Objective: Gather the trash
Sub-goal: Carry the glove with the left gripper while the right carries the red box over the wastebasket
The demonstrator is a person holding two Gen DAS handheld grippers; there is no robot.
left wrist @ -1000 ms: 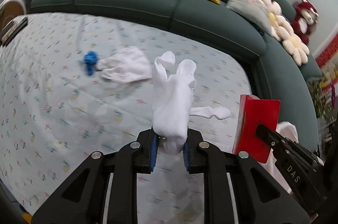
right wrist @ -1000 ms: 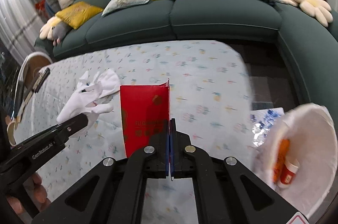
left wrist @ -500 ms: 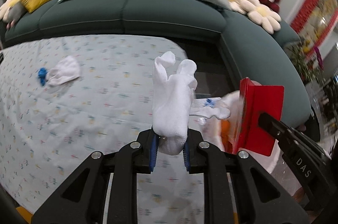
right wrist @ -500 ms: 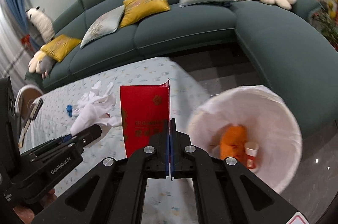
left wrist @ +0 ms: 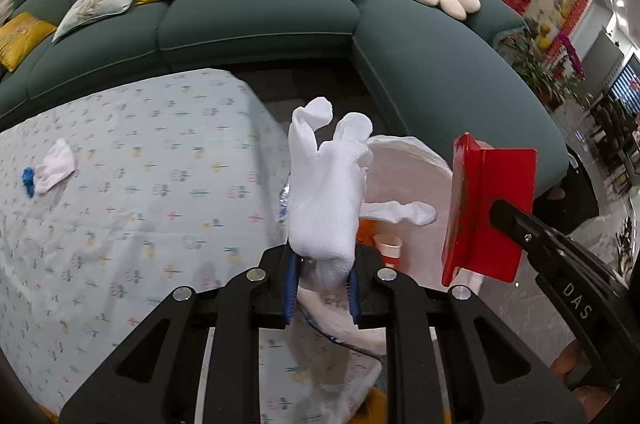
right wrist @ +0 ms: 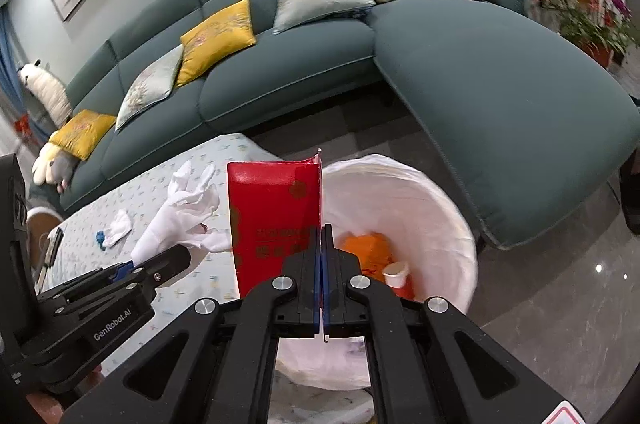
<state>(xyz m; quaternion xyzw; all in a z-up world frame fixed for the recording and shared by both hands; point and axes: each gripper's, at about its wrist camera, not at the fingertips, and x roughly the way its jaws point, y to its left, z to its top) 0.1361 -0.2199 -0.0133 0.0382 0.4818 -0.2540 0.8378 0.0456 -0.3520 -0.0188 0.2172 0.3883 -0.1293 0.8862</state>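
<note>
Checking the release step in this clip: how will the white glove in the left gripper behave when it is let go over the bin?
The glove looks soft and floppy: one finger droops sideways from the left gripper. It seems light, so it should drop slowly. It may snag on the bin rim rather than fall cleanly.

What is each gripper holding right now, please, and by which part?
The left gripper is shut on the white glove at its cuff end, fingers up. The right gripper is shut on the red envelope at its lower right edge.
</note>
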